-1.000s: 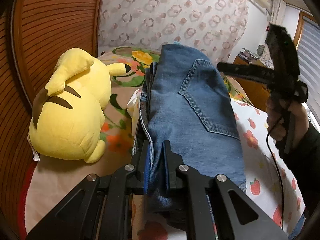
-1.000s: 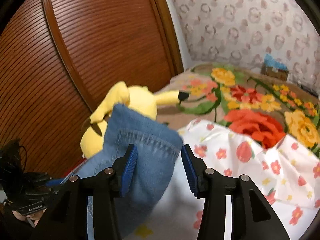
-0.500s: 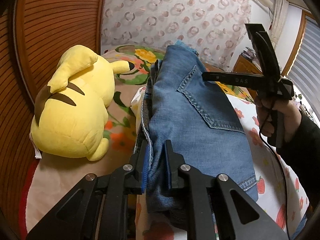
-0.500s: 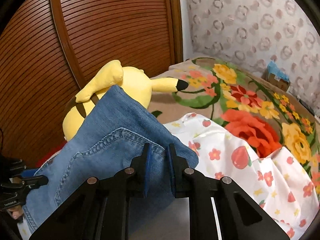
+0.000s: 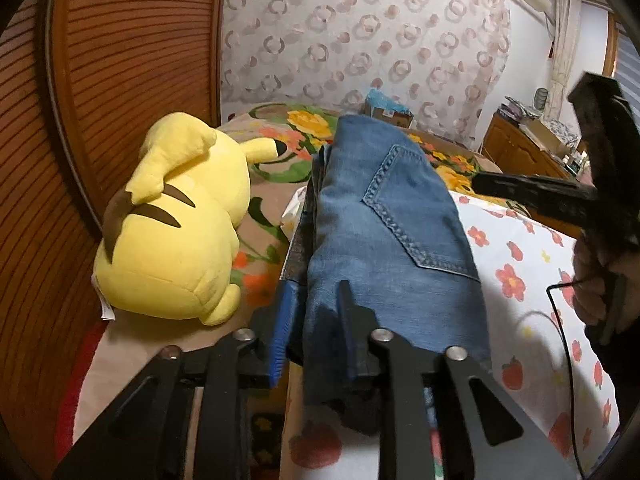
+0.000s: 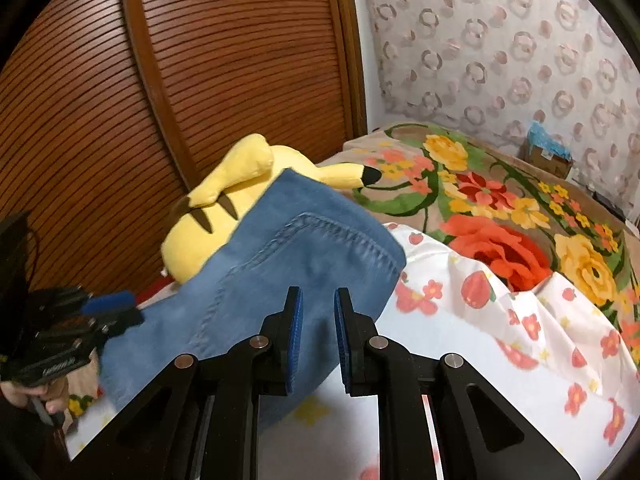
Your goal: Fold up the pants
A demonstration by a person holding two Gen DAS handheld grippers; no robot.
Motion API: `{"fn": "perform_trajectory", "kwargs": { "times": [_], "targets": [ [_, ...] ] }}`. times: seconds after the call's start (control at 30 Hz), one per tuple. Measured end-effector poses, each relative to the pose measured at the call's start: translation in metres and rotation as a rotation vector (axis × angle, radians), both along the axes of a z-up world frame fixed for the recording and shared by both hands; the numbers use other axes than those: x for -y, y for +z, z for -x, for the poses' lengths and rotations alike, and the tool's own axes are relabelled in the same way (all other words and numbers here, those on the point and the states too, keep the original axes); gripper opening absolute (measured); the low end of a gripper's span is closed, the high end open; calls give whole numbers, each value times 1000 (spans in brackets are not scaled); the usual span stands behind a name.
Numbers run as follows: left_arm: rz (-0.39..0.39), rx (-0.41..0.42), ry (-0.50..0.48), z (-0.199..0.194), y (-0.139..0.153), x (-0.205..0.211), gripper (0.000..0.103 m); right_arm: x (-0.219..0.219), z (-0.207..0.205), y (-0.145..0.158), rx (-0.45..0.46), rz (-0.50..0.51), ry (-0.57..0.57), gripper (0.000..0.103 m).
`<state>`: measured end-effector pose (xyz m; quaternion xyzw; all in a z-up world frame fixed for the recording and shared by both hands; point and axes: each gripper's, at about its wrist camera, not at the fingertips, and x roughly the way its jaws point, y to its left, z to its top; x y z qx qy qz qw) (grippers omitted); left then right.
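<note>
The folded blue jeans (image 5: 384,232) lie on the white flowered sheet (image 5: 520,264), back pocket up; they also show in the right wrist view (image 6: 288,264). My left gripper (image 5: 316,320) has its jaws parted, and the near end of the jeans lies loosely between its fingers, unpinched. My right gripper (image 6: 318,332) is open a little and empty, just above the near edge of the jeans. The right gripper's body shows in the left wrist view (image 5: 600,184), the left one's in the right wrist view (image 6: 76,332).
A yellow plush toy (image 5: 176,224) lies left of the jeans against the brown slatted wooden headboard (image 5: 120,80). A flowered blanket (image 6: 500,200) covers the far bed. A small box (image 6: 548,156) stands by the patterned wall. A wooden dresser (image 5: 528,152) is at the far right.
Both grippers have opened and let go of the jeans, which now rest folded on the sheet. The right gripper has drawn back a little.
</note>
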<state>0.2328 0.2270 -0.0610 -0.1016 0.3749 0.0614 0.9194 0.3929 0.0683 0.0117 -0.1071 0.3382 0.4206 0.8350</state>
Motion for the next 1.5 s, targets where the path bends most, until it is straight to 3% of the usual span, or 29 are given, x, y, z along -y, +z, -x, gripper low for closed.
{"fn": "perform_trajectory", "kwargs": {
  "times": [0.1, 0.23, 0.43, 0.47, 0.53, 0.77, 1.0, 1.2, 1.5],
  "targets": [
    [-7, 16, -6, 10, 8, 6, 31, 13, 16, 9, 7, -20, 1, 16],
    [-24, 44, -19, 22, 18, 16, 47, 31, 37, 20, 19, -49, 0, 16],
    [-36, 64, -52, 40, 34, 35, 51, 53, 66, 24, 39, -57, -11, 16],
    [-39, 68, -54, 43, 36, 38, 65, 57, 70, 25, 41, -60, -15, 16],
    [-44, 103, -59, 53, 44, 46, 82, 65, 79, 26, 46, -64, -21, 16],
    [-81, 173, -81, 85, 68, 78, 86, 103, 124, 35, 64, -88, -54, 17],
    [-73, 194, -122, 110, 78, 117, 86, 154, 180, 43, 101, -116, -111, 40],
    [-90, 234, -140, 135, 87, 149, 86, 194, 227, 54, 147, -130, -167, 52],
    [-110, 233, -146, 157, 89, 188, 86, 246, 295, 61, 201, -144, -249, 58]
  ]
}}
